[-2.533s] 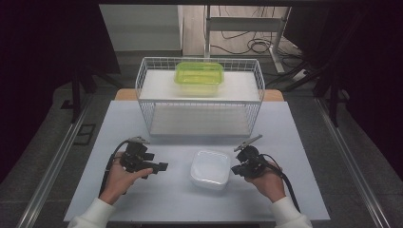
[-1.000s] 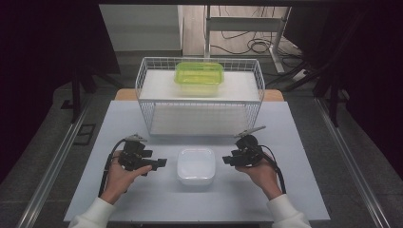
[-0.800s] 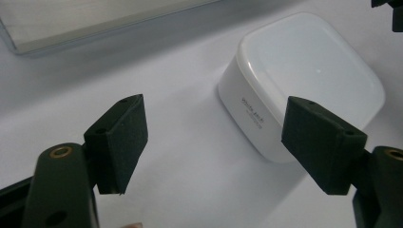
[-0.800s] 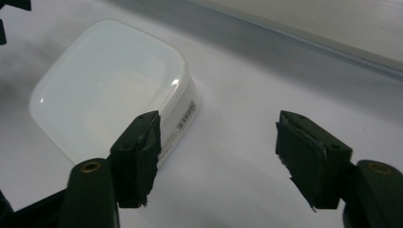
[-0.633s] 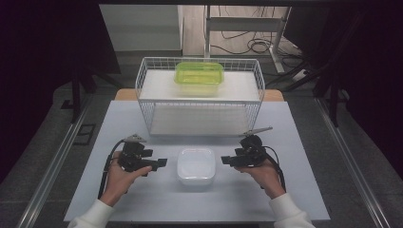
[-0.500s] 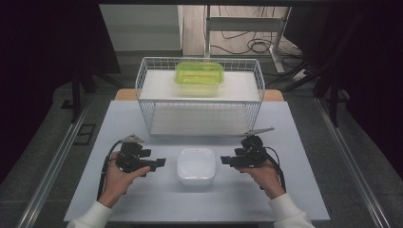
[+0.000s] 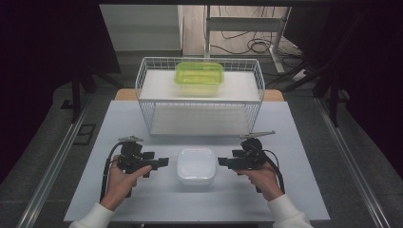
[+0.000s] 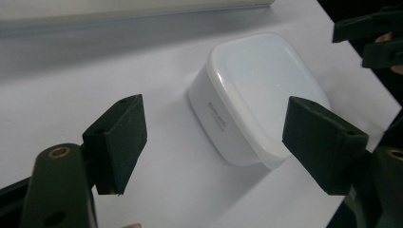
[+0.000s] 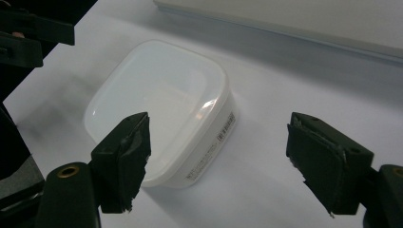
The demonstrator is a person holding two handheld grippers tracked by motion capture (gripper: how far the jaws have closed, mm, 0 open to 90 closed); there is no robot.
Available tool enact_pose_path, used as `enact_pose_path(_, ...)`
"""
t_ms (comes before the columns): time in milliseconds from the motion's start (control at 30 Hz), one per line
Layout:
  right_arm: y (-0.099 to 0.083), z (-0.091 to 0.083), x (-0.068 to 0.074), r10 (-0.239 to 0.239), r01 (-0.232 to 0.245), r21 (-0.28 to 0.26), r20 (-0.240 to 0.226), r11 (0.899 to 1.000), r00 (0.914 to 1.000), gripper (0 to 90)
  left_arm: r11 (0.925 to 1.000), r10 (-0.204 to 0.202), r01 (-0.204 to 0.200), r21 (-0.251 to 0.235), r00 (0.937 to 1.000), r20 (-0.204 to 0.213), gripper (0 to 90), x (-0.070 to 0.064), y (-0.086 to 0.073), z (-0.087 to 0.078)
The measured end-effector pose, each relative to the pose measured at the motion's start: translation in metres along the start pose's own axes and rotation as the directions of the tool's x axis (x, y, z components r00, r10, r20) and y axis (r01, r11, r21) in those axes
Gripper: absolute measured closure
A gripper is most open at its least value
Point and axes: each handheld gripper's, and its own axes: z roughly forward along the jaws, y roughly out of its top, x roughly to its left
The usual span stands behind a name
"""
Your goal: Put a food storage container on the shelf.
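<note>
A white plastic food container with a matching snap-on lid sits upright on the pale table, near its front edge, between the two grippers and in front of the white wire basket. It is a low, rounded-corner box, close to square seen from above, with a translucent milky lid whose centre panel is slightly recessed; a small printed label runs along one side wall in the gripper views, too small to read. Its sides lie roughly square to the table edges, and the slightly longer axis, as far as it can be judged from the high view, runs from the front of the table towards the basket. The left gripper is held just left of the container, jaws pointing at it and spread wide apart with nothing between them; in its own view the container lies ahead, clear of both pads. The right gripper mirrors it on the other side, jaws likewise parted and empty, just short of the container. A lime-green lidded container rests on the basket's upper shelf, well apart from the white one.
</note>
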Motion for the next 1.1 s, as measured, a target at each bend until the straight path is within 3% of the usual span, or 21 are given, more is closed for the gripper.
enact_pose_path(267,0.000,0.009,0.001,0.043,-0.042,0.009,-0.014,0.999,0.9990,25.5,0.9975,-0.064,0.062,0.033,0.9966,0.052,23.5,0.004,0.000,0.013)
enact_pose_path(433,-0.007,0.013,-0.003,0.084,-0.084,0.012,-0.028,0.996,0.9961,29.5,0.9883,-0.145,0.139,0.063,0.9841,0.103,25.0,0.008,0.000,0.025)
enact_pose_path(600,-0.008,0.016,-0.003,0.101,-0.101,0.017,-0.047,0.995,0.9937,33.4,0.9843,-0.168,0.160,0.075,0.9772,0.129,27.3,0.007,0.000,0.031)
enact_pose_path(800,-0.006,0.027,-0.008,0.161,-0.158,0.035,-0.117,0.987,0.9799,41.4,0.9764,-0.207,0.197,0.089,0.9690,0.134,33.3,0.007,0.000,0.042)
enact_pose_path(833,-0.006,0.028,-0.008,0.166,-0.162,0.039,-0.120,0.986,0.9789,42.1,0.9714,-0.229,0.217,0.097,0.9620,0.148,34.1,0.008,0.001,0.046)
enact_pose_path(867,-0.006,0.028,-0.008,0.166,-0.162,0.039,-0.120,0.986,0.9789,42.1,0.9714,-0.229,0.217,0.097,0.9620,0.148,34.7,0.008,0.001,0.046)
enact_pose_path(900,-0.006,0.030,-0.009,0.174,-0.170,0.041,-0.125,0.985,0.9769,43.8,0.9675,-0.246,0.233,0.098,0.9567,0.155,35.4,0.009,0.001,0.049)
enact_pose_path(1100,-0.006,0.036,-0.010,0.180,-0.173,0.059,-0.144,0.983,0.9730,48.6,0.9639,-0.259,0.243,0.109,0.9511,0.168,38.7,0.013,0.001,0.054)
